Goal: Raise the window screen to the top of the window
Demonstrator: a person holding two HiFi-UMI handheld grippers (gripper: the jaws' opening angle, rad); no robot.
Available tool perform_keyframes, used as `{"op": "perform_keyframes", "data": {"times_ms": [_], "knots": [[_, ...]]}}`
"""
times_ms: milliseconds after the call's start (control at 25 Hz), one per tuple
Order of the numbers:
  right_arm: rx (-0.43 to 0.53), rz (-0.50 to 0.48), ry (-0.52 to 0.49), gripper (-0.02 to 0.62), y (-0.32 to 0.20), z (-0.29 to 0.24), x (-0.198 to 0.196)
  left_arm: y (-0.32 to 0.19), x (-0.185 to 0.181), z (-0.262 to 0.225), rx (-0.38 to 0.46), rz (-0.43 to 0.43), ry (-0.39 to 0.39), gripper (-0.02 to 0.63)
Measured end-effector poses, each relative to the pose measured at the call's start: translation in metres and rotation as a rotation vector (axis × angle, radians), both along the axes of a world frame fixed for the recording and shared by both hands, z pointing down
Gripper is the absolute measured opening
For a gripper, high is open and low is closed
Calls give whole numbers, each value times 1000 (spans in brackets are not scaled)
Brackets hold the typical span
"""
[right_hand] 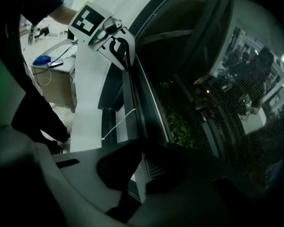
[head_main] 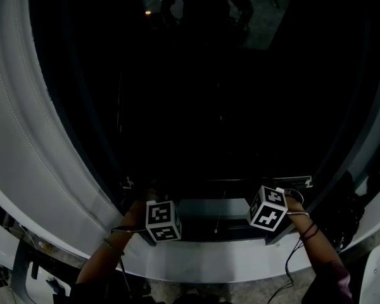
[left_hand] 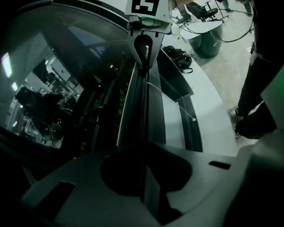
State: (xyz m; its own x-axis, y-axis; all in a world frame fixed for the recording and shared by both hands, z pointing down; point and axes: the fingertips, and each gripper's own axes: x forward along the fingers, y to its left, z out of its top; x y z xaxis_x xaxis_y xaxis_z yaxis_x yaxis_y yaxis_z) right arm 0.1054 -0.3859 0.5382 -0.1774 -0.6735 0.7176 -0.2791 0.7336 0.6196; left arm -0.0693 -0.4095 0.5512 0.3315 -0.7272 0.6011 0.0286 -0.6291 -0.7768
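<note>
L gripper [left_hand: 146,181] and R gripper [right_hand: 136,174] each pinch screen bar [head_main: 218,206] near its ends, low by sill [head_main: 209,266]; dark pane [head_main: 209,106] above.

In the head view, the dark window [head_main: 215,94] loses its top past the edge.

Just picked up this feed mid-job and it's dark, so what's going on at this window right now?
A person is working a window screen with two hand-held grippers. The left gripper and the right gripper are each shut on the screen's bottom bar, one toward each end, facing each other along it. In the head view the bar sits low, just above the sill, with the dark window pane above it. The screen is gripped but not yet raised to the top.
</note>
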Motion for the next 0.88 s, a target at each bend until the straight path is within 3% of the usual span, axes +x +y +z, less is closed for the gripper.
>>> {"op": "perform_keyframes", "data": {"times_ms": [80,200,360,640,800,880], "knots": [[24,-7,7,31,2,0,1,3,3,-1,19,7,10,34],[102,-16,-66,31,5,-21,3,5,6,-25,64,0,80,31],[254,-29,-118,33,0,-90,2,-2,3,-95,153,-3,202,29],[458,-58,-136,37,-8,-213,6,-10,8,-219,341,25,280,29],[546,-71,-116,37,-8,-266,6,-10,7,-274,375,46,359,29],[574,-76,-106,35,-9,-287,4,-11,6,-295,395,53,363,31]]}}
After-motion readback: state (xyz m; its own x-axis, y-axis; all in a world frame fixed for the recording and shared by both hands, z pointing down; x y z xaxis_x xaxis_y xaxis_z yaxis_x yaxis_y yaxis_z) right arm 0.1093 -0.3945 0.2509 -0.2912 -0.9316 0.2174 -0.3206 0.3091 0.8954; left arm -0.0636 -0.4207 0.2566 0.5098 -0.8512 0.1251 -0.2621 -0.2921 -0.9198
